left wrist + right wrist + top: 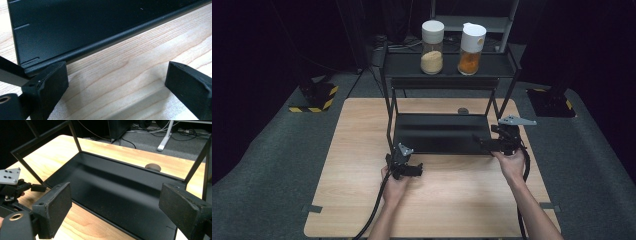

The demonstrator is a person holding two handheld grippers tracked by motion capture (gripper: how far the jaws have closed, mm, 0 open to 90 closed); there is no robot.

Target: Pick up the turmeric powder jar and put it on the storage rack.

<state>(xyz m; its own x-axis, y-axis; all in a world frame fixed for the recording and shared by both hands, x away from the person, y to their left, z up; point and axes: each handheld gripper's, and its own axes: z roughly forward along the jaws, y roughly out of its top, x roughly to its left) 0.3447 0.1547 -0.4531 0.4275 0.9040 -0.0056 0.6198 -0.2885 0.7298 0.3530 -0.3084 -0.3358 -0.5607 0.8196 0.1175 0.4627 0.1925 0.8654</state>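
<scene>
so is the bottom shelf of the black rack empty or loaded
Empty: the bottom shelf is bare in the high view and the right gripper view; both jars stand on the top shelf.

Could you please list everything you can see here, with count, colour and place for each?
Rack: one, black metal, two shelves, standing at the far middle of the table.
Jars: two with white lids on the rack's top shelf; pale powder jar on the left, orange powder jar on the right.
Table: one, light wood.
Round disc: one, grey, set in the table behind the rack.
Left gripper: black, open, at the bottom shelf's near left corner.
Right gripper: black, open, at the bottom shelf's near right corner.
</scene>
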